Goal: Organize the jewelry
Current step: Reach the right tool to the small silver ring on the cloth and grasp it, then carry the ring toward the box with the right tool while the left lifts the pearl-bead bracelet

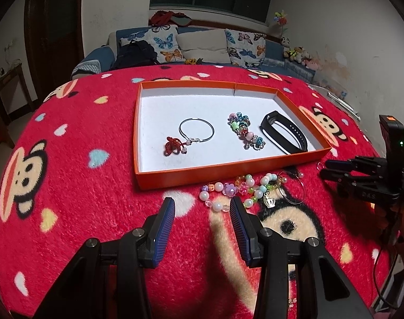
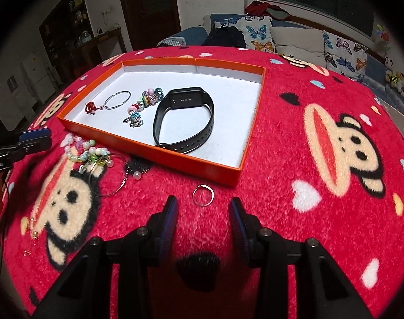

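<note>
bangle (image 1: 294,187) half-hidden under beads (image 1: 239,188); small ring (image 2: 203,197) perhaps silver.

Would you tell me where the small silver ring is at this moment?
In the right wrist view the silver ring lies on the red blanket, just outside the orange tray's near wall, ahead of the open right gripper.

Both grippers, left (image 1: 202,210) and right (image 2: 204,207), are black, with ribbed blue pads and silver screws; a black cable (image 1: 382,263) trails at four o'clock.
</note>
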### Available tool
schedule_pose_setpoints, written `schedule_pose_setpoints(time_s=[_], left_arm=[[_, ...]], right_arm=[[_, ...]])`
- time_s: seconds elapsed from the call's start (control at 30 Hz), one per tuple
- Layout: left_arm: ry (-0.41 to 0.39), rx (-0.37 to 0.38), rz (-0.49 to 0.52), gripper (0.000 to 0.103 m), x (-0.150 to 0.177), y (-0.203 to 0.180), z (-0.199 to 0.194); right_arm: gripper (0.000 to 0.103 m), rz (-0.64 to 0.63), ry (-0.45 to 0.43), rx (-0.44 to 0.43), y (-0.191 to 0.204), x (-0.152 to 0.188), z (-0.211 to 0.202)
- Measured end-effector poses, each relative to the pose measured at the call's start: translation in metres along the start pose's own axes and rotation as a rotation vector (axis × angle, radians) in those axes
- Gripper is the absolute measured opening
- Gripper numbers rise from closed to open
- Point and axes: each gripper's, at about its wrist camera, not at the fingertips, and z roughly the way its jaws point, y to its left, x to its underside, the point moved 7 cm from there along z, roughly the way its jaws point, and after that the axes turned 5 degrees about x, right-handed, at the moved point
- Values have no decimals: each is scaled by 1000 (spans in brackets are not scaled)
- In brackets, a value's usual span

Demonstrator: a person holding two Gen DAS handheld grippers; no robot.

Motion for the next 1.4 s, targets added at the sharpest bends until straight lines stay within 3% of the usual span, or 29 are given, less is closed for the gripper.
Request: schedule_pose_setpoints(time_s=[0.3,0.77,1.23,1.4], left_arm=[[18,20,-2,47,0,1,10],[46,14,32,46,-7,1,37],[32,-13,86,10,-7,-9,46],[5,0,79,9,-8,-13,34]], right_arm=[[21,-65,-8,38,5,-2,2],[20,-46,-17,8,9,1,-5],[20,-17,-25,-8,7,2,-8],[20,-6,-37,-20,9,2,-14]])
